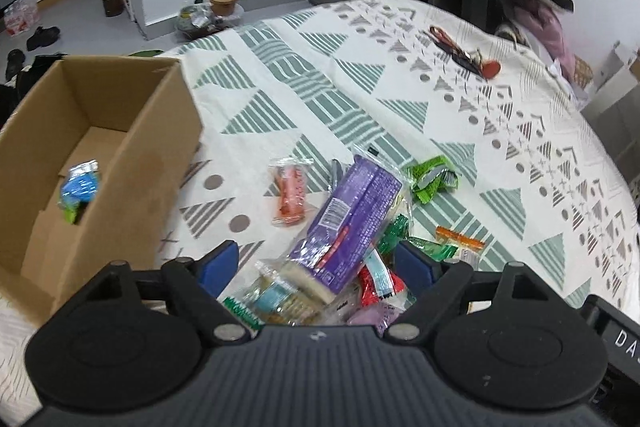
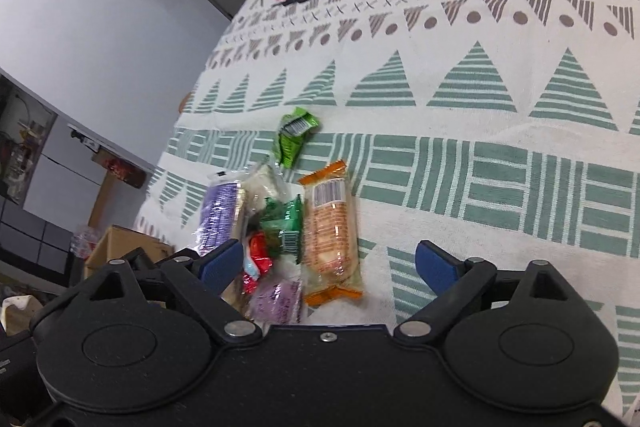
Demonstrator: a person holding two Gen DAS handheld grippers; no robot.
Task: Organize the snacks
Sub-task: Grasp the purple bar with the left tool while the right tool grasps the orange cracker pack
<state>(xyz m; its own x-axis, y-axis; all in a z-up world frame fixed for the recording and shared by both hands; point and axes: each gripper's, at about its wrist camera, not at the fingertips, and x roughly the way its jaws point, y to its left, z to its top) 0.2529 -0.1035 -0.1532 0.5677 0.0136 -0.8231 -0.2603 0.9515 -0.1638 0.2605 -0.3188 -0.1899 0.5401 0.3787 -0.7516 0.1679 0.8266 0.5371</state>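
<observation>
- The step in hand looks like picking the next snack from the heap; the cardboard box (image 1: 96, 147) holds only one blue-and-green packet (image 1: 80, 187) so far, so the sorting seems barely begun.
- The left tool (image 1: 316, 263) is spread wide and holds nothing. It hangs low over the near end of the snack heap, with the purple packet (image 1: 352, 223) rising between its two blue pads (image 1: 220, 265); I cannot tell whether the pads touch it.
- The right tool (image 2: 332, 263) is also spread wide and empty. The orange-wrapped biscuit packet (image 2: 330, 231) lies lengthwise between its pads, nearer the left one, and apart from both.
- Taking the purple packet as landmark: the box stands to its left on the counter (image 1: 280, 75), just beside the heap; a pink sausage-like snack (image 1: 290, 193) lies alone between packet and box; a green wrapper (image 1: 434, 181) lies just to its right; small red and green packets are tucked under and beside its near end.
- Next move, as I judge it: either tool must settle over one packet, close on it alone, lift, and carry it to the box. The heap is loose and overlapping, so a careless squeeze may drag neighbours along; the orange packet sits clearest for a clean grasp.
</observation>
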